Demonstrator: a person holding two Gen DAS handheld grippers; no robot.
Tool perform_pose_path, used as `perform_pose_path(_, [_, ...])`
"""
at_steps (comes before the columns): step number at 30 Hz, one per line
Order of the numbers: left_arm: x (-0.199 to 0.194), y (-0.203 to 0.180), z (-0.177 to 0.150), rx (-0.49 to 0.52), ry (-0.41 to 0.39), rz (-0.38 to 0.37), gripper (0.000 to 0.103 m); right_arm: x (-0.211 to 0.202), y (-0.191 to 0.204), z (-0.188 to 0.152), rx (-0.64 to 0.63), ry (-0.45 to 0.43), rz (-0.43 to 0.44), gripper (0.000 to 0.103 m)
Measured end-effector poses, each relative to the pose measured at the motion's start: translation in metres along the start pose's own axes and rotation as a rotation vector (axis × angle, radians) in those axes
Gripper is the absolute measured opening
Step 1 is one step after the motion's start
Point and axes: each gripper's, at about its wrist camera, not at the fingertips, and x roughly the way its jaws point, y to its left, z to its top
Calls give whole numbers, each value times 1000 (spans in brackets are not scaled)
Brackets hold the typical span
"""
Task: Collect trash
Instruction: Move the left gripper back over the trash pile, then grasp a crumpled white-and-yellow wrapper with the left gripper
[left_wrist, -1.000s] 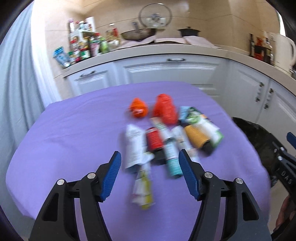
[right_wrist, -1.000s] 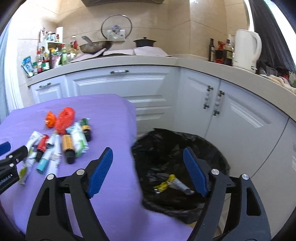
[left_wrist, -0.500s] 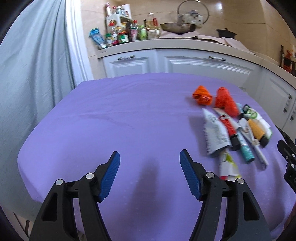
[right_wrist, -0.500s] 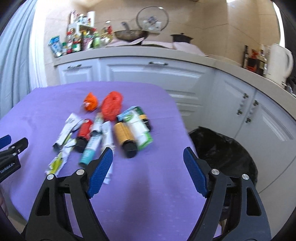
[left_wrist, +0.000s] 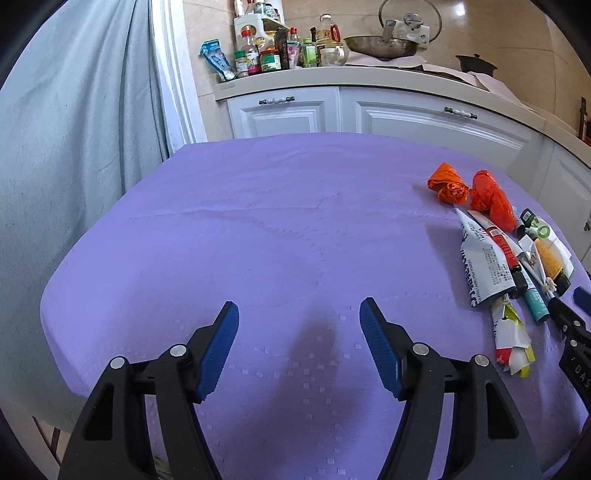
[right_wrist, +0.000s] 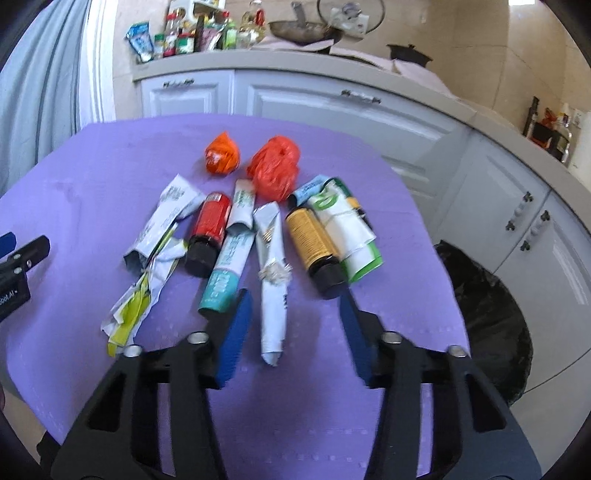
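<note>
**Helper:** Right wrist view, what's under you?

**Me:** My right gripper (right_wrist: 293, 325) has just been closing, jaws part-way in around the near end of the white crumpled tube (right_wrist: 272, 295), pads not yet pressing it. It lies in the trash pile on the purple tablecloth (right_wrist: 92, 177).

**Helper:** And the left?

**Me:** My left gripper (left_wrist: 299, 332) hangs open and empty above bare cloth. I'd judge this the pickup step; next I must pinch firmly, lift, then swing right to the black bin bag (right_wrist: 487, 306).
</note>
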Motion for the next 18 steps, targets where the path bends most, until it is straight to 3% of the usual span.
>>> perform_pose_path(2, [0, 0, -1, 0, 2, -3, 66, 4, -1, -1, 4, 18, 17, 26])
perform_pose_path(3, [0, 0, -1, 0, 2, -5, 66, 4, 0, -1, 5, 18, 20, 13])
perform_pose_path(4, [0, 0, -1, 1, 3, -6, 66, 3, 1, -1, 4, 15, 20, 9])
perform_pose_path(18, [-19, -30, -3, 31, -17, -82, 66, -30, -22, -2, 30, -107, -47, 9])
